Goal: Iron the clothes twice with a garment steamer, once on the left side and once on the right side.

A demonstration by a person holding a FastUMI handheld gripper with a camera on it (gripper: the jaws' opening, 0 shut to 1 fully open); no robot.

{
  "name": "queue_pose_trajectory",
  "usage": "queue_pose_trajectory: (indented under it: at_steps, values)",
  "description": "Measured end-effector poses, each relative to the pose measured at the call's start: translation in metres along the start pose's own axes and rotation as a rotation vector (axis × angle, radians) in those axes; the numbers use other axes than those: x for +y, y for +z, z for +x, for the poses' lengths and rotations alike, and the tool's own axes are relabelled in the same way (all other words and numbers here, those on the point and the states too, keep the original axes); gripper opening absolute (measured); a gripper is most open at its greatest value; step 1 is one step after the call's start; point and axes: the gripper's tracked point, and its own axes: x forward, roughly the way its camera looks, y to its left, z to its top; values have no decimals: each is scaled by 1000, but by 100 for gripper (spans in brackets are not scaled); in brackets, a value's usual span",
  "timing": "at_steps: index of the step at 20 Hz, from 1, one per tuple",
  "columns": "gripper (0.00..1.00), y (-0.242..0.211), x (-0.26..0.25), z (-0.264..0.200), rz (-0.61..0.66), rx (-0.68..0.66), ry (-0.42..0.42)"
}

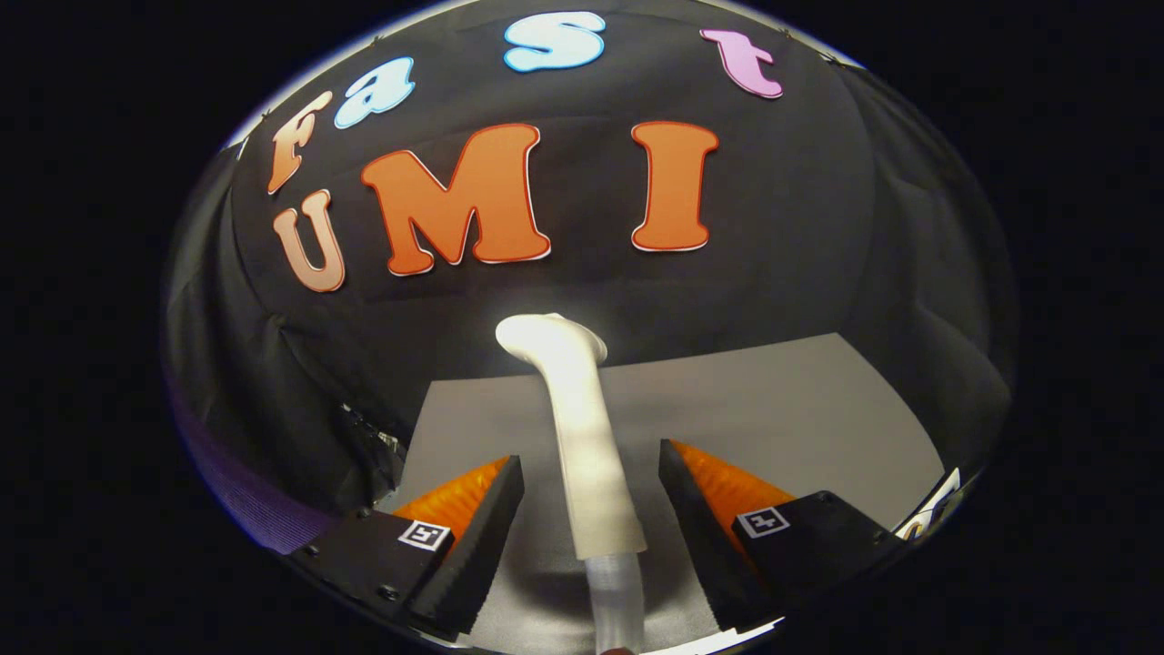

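A white garment steamer (pixel 582 428) stands upright on the grey table (pixel 800 428), its bent head at the top turned to the left and a pale hose leaving its lower end. My gripper (pixel 591 473) is open. Its two fingers flank the steamer's handle, one on each side, with a gap between each finger and the handle. Neither finger touches it. The steamer's head reaches beyond the fingertips toward the black cloth wall.
The grey table stretches ahead and to the right of the fingers, ending at the black cloth wall (pixel 782 273). Folds of the cloth hang down past the table's left edge (pixel 300 400).
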Motion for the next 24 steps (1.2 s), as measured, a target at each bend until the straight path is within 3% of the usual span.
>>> queue_pose_trajectory:
  at_steps: [5,10,13,16,20,24]
  values:
    - [99,-12,-1,13,37,63,15]
    - [68,-30,-3,21,52,122,14]
    - [52,-24,-5,13,86,82,-12]
    - [47,-24,-12,-6,114,22,-62]
    - [47,-28,-4,-42,204,-49,-43]
    - [47,-16,9,-98,189,-139,-38]
